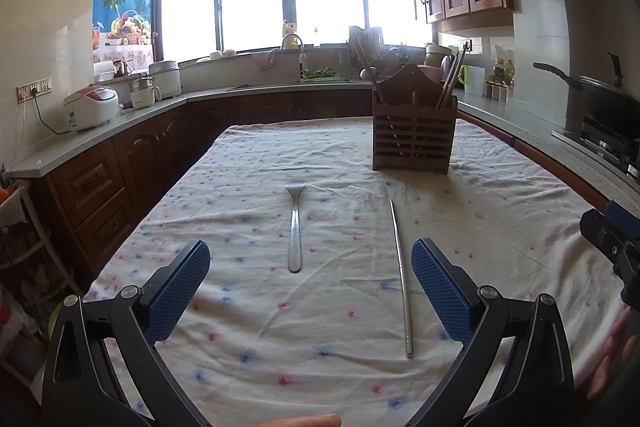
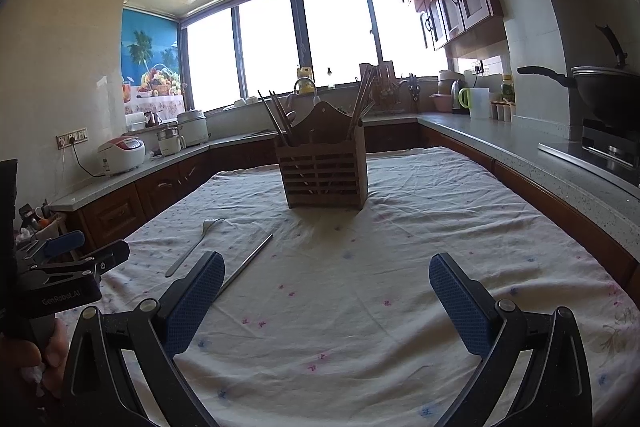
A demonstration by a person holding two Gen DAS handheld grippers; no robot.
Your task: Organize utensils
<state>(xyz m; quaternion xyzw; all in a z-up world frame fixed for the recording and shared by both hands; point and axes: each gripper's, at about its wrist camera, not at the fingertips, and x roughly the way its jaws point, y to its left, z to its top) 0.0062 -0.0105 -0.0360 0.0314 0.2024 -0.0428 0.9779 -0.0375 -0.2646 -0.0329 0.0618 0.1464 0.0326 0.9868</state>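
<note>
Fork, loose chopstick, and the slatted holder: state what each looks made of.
Fork: metal, likely stainless steel, silvery with a dull shine. Chopstick: also metal by its grey sheen, with what looks like a ridged end nearest the camera. Holder: wood or bamboo, matte brown, with slats cut across its front; I cannot tell which.

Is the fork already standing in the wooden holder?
No. The fork lies flat on the tablecloth, in front of the wooden holder and apart from it.
</note>
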